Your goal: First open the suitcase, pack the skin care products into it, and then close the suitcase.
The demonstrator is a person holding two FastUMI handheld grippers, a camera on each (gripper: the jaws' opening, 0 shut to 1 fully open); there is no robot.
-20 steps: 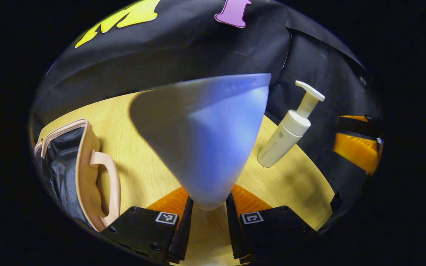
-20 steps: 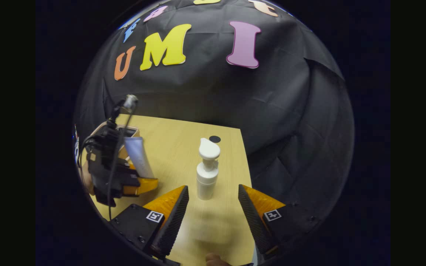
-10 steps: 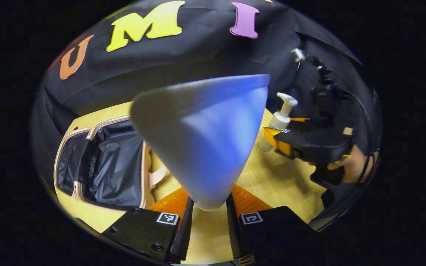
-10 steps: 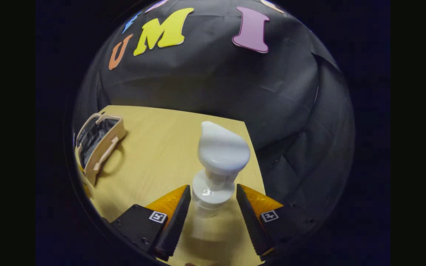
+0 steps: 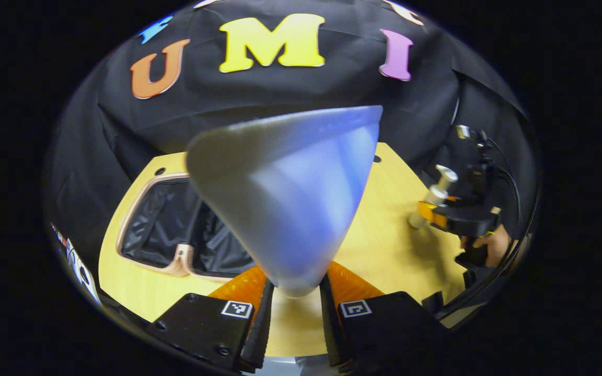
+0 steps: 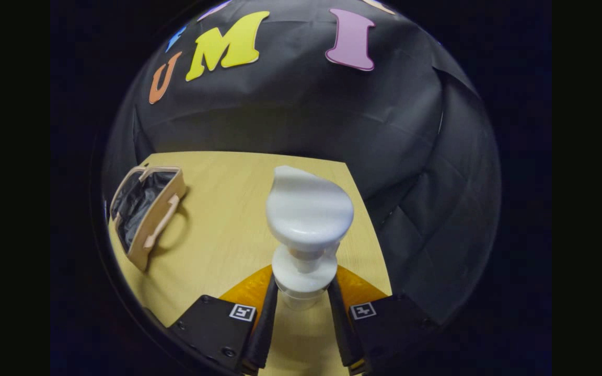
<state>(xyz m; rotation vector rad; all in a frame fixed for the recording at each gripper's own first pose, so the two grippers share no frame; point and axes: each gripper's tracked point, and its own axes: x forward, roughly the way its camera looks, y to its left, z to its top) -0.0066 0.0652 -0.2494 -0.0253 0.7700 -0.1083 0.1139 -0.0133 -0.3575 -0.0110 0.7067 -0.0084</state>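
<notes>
Half a second ago the right tongs (image 6: 301,316) stood spread on each side of the pump bottle (image 6: 306,230); now both fingers (image 6: 265,318) have come together and press on its neck. The left gripper view has turned too: the open suitcase (image 5: 168,230) has slid from the left toward the middle of that frame, and the other tongs (image 5: 439,215) have moved farther off to the right.

In the right gripper view, the right tongs pinch the white pump bottle just under its collar, at the bottom middle of the frame. The round pump head stands above the fingers and looks big and close. The yellow wooden counter (image 6: 228,209) lies under it. The pink suitcase (image 6: 147,216) sits at the left edge of the frame, well apart from the bottle, with its dark lining showing.

In the left gripper view, the left tongs (image 5: 296,313) pinch the narrow end of a pale blue tube (image 5: 290,193). The tube fans out wide toward the top of the frame. Behind it, at lower left, the suitcase lies open on the counter (image 5: 379,245). At the right edge, a hand (image 5: 489,245) holds the other tongs around the bottle (image 5: 431,201).
</notes>
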